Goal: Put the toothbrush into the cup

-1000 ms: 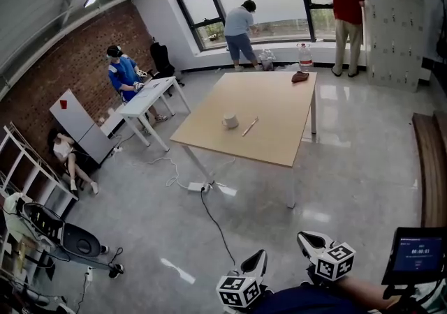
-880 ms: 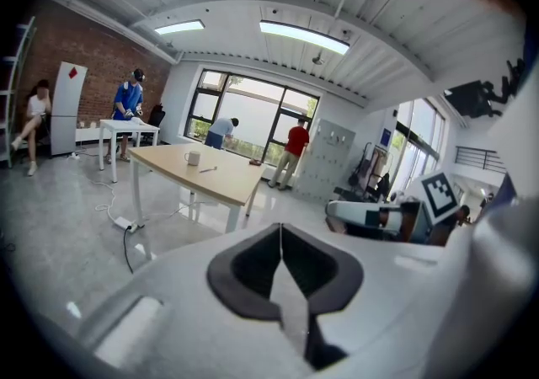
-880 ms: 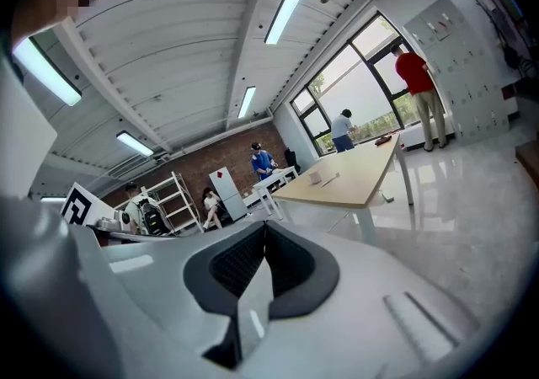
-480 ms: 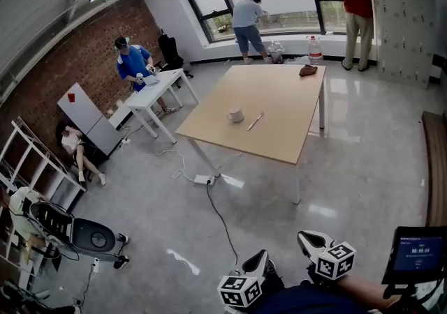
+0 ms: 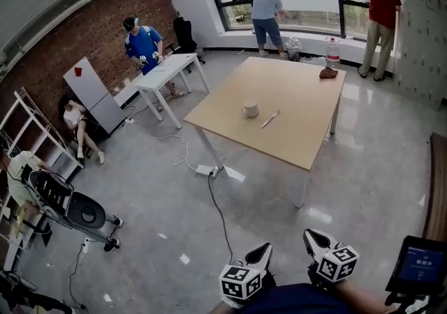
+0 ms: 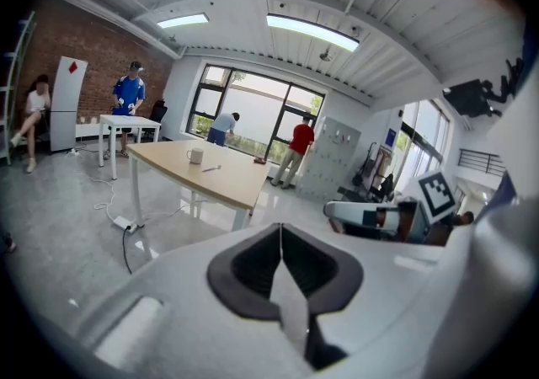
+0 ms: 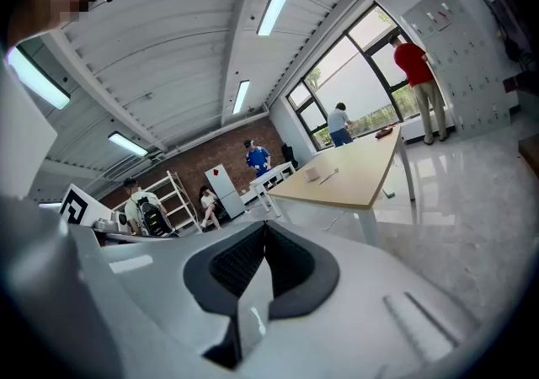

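Observation:
A white cup stands on the light wooden table across the room, with the toothbrush lying flat just to its right. My left gripper and right gripper hang at the bottom edge of the head view, far from the table and over bare floor. Both are shut with nothing between their fingers. The left gripper view shows its jaws meeting, with the cup and toothbrush small in the distance. The right gripper view shows the same cup beyond its closed jaws.
A brown object lies on the table's far corner. A power strip with cables sits on the floor by the near table leg. A white side table, an exercise bike, several people and a small screen ring the room.
The view has advanced toward the table, which now looks larger and sits further right. Both grippers stay shut and low in front of the body.

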`<state>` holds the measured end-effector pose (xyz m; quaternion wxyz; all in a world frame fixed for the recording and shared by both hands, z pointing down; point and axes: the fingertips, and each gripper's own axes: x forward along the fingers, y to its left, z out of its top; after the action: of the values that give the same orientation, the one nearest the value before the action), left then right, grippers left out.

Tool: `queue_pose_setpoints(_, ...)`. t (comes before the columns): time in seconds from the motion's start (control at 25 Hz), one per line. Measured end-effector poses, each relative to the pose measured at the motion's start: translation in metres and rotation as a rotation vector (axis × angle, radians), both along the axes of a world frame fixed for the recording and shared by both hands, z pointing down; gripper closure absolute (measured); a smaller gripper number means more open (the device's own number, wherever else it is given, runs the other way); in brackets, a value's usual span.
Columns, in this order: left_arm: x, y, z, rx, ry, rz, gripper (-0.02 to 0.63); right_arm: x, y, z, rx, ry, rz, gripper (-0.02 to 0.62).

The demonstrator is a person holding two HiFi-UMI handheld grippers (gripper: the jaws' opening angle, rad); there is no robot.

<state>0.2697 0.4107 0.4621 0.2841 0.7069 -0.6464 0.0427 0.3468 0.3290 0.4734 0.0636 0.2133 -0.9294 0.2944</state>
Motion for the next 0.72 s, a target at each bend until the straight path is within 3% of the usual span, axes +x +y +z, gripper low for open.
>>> queue_pose_setpoints(0.72,-0.144,-0.063,0.008,0.028,0.085,0.033,0.597,-0.134,-0.057,0.008,0.015,0.096,0.047,0.583)
